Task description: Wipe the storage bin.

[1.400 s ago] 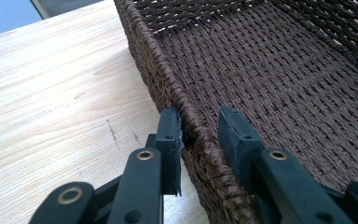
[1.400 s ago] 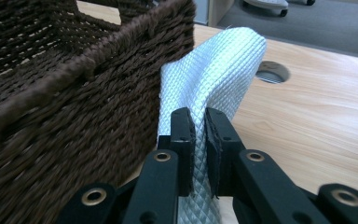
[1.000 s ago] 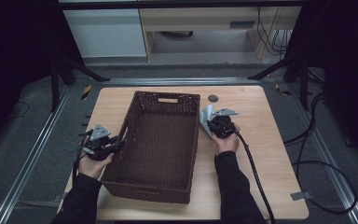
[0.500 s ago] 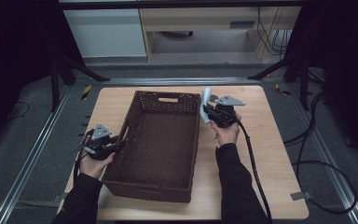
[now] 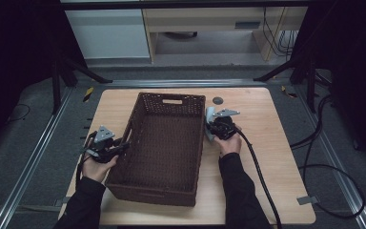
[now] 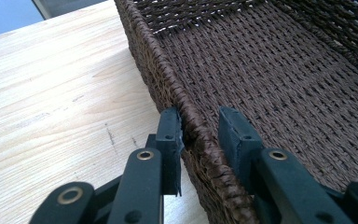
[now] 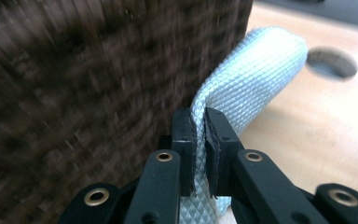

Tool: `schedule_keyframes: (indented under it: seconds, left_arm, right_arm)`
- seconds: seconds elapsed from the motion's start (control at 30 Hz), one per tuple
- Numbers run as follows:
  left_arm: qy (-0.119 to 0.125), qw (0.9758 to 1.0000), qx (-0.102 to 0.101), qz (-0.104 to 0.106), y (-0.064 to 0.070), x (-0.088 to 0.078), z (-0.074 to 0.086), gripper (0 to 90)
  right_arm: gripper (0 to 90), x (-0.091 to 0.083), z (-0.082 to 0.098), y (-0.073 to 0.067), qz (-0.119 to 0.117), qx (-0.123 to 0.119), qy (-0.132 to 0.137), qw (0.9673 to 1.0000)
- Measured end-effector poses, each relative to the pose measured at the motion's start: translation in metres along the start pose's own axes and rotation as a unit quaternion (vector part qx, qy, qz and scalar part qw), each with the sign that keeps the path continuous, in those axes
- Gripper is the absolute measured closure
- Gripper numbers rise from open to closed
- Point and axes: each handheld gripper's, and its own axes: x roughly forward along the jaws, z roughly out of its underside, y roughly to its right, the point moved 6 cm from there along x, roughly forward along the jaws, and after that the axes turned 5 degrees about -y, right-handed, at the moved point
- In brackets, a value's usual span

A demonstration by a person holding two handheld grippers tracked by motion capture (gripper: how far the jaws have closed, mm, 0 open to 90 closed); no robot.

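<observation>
grey floor (image 5: 38, 143) (dim), pale cabinet (image 5: 109, 33)

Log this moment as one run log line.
left gripper: astride basket rim | right gripper: shut on pale blue cloth, beside basket's outer wall | basket: empty

Left gripper (image 5: 119, 149) part-open, right gripper (image 5: 210, 128) clamped.

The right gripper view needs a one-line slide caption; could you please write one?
Right gripper shut on a pale blue cloth beside the brown wicker basket.
</observation>
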Motion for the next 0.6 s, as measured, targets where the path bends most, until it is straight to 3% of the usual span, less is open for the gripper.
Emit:
schedule_keyframes:
  seconds: [0.07,0.13,0.37,0.5,0.6]
  left_arm:
    - [0.000,1.0000,0.001,0.000,0.000,0.001,-0.001,69.7]
    - [0.000,1.0000,0.000,0.000,0.000,0.001,-0.001,69.7]
    - [0.002,1.0000,0.000,-0.001,0.000,0.003,-0.003,69.6]
    - [0.003,1.0000,-0.001,0.000,0.000,0.006,-0.005,69.5]
    - [0.005,1.0000,0.000,-0.001,0.000,0.007,-0.006,69.1]
  right_arm:
    - [83.8,0.004,0.004,0.000,-0.003,0.005,-0.016,0.9998]
    - [83.8,0.003,0.002,-0.001,-0.005,0.006,-0.009,0.9999]
    - [83.9,-0.028,-0.028,0.009,-0.007,0.014,0.074,0.9971]
    - [83.9,-0.043,-0.045,0.007,-0.010,-0.009,0.105,0.9944]
    - [83.9,-0.044,-0.048,0.006,-0.003,-0.022,0.096,0.9952]
